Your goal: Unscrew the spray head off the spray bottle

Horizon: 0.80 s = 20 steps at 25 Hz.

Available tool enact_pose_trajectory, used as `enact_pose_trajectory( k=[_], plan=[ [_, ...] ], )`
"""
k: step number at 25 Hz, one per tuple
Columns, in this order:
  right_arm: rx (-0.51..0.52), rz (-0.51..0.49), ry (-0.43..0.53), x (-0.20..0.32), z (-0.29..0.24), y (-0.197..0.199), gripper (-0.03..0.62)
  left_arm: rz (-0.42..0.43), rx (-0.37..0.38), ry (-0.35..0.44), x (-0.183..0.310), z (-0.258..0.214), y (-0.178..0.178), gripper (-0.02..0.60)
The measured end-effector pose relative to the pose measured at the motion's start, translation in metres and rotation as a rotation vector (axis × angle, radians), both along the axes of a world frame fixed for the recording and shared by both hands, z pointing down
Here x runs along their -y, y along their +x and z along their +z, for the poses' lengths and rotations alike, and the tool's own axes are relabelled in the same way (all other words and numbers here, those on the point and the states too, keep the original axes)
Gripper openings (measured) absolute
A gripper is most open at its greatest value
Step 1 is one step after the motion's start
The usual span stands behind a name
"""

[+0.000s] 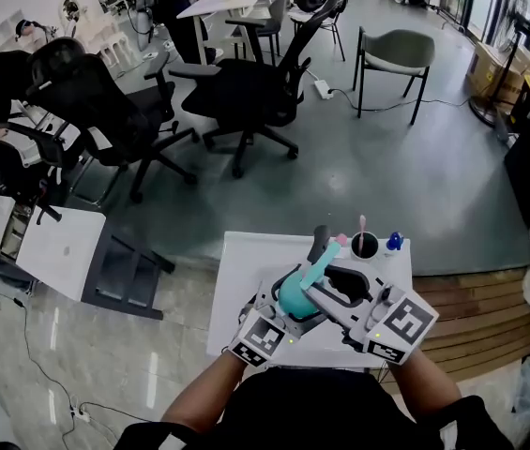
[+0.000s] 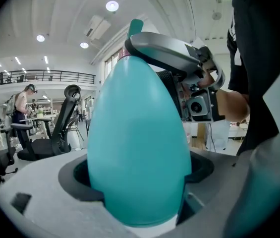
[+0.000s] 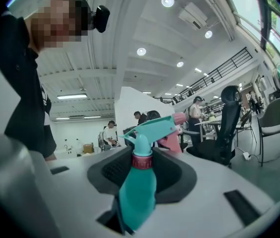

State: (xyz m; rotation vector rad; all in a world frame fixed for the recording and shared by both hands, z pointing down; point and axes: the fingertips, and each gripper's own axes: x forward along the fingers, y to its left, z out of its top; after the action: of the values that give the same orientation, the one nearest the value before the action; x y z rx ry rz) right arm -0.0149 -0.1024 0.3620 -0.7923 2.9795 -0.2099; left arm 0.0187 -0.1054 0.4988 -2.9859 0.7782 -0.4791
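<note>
Teal, egg-shaped plastic spray bottle (image 1: 295,296) is sitting between your two grippers, close in front of your body and over the near part of the small white table (image 1: 246,279) as the head view shows it. You are clamping the left gripper (image 1: 279,312) on the rounded body of the bottle: in the left gripper view the teal body is filling the space between the jaws and pressing into both dark pad recesses. You are holding the right gripper (image 1: 335,289) around the top of the bottle. In the right gripper view its jaws are standing partly apart, with the dark pink threaded collar (image 3: 141,161) between them and a gap showing on each side of it. The teal spray head (image 3: 152,129) with its pink nozzle is sitting on the collar and pointing away from you. A black cup (image 1: 365,245) is standing at the far edge of the table.
</note>
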Motion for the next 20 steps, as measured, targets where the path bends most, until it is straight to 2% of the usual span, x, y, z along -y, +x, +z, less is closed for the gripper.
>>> enact_pose_trajectory(
  k=[4, 8, 15, 20],
  plan=[
    [-0.003, -0.077, 0.044, -0.007, -0.007, -0.002, 0.134, 0.095, -0.045, -0.021, -0.009, -0.010, 0.002, 0.463],
    [-0.012, -0.159, 0.093, -0.015, -0.012, -0.004, 0.133, 0.152, -0.070, -0.017, -0.015, -0.017, 0.002, 0.456],
    [0.052, -0.238, 0.106, -0.020, -0.023, 0.001, 0.132, 0.201, -0.082, 0.005, -0.020, -0.029, 0.004, 0.448],
    [0.056, -0.322, 0.089, -0.035, -0.025, -0.003, 0.130, 0.286, -0.080, 0.000, -0.033, -0.031, 0.007, 0.443]
  ],
)
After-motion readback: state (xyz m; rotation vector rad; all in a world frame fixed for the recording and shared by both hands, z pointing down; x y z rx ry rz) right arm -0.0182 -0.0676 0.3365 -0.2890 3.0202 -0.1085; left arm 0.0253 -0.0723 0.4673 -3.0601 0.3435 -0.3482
